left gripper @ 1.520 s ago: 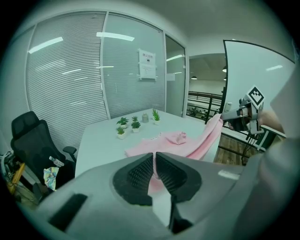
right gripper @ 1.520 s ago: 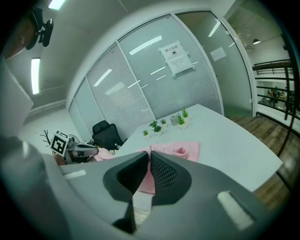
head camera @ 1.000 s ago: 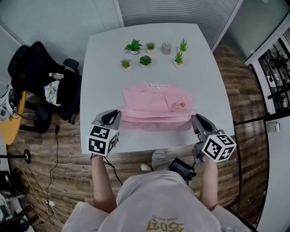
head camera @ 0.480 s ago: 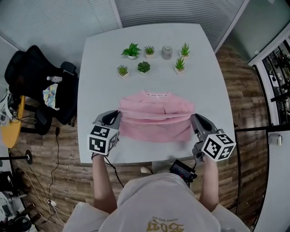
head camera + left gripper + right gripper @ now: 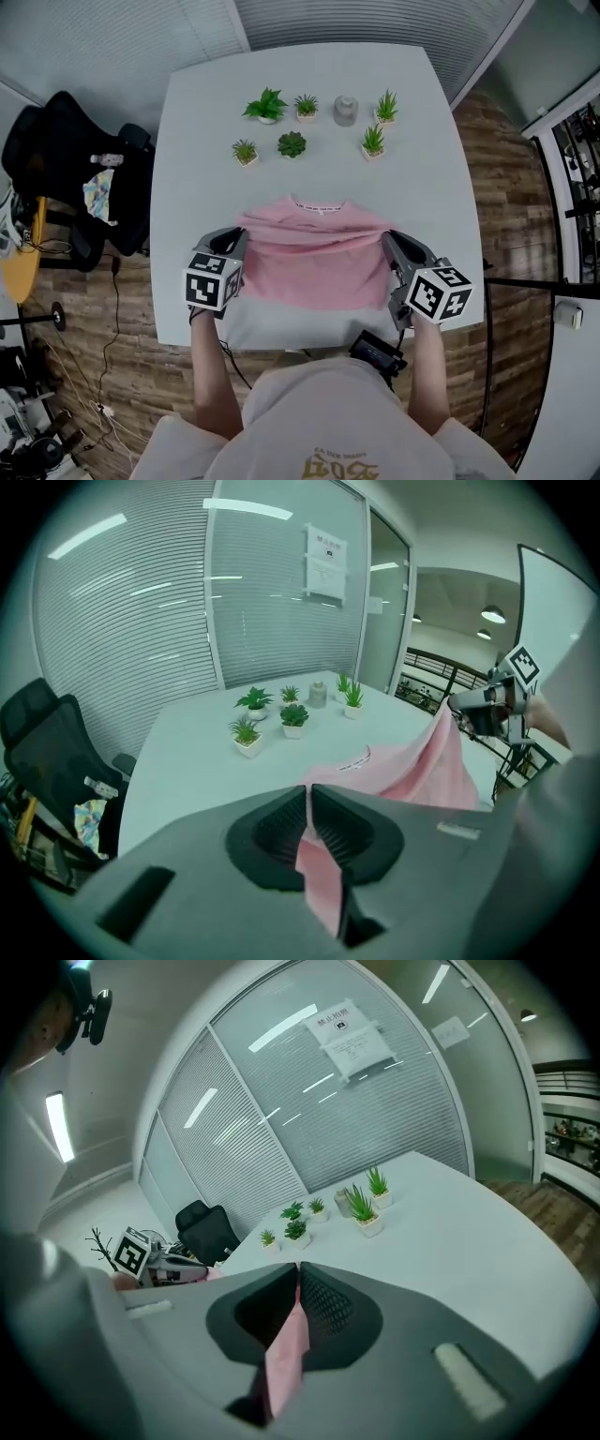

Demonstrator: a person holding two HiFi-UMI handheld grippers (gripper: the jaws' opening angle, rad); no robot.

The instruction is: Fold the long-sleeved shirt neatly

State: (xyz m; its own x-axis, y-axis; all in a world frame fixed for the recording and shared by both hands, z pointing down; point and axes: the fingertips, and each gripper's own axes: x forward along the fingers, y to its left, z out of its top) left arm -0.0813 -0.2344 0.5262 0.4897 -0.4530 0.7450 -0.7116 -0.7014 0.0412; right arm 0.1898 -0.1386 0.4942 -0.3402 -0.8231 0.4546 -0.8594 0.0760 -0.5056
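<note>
White table, left tongs and right tongs angled down, clamped on pink shirt

A white table carries five small potted plants and a small grey pot toward its far edge. A pink shirt lies centred by the near edge.
</note>
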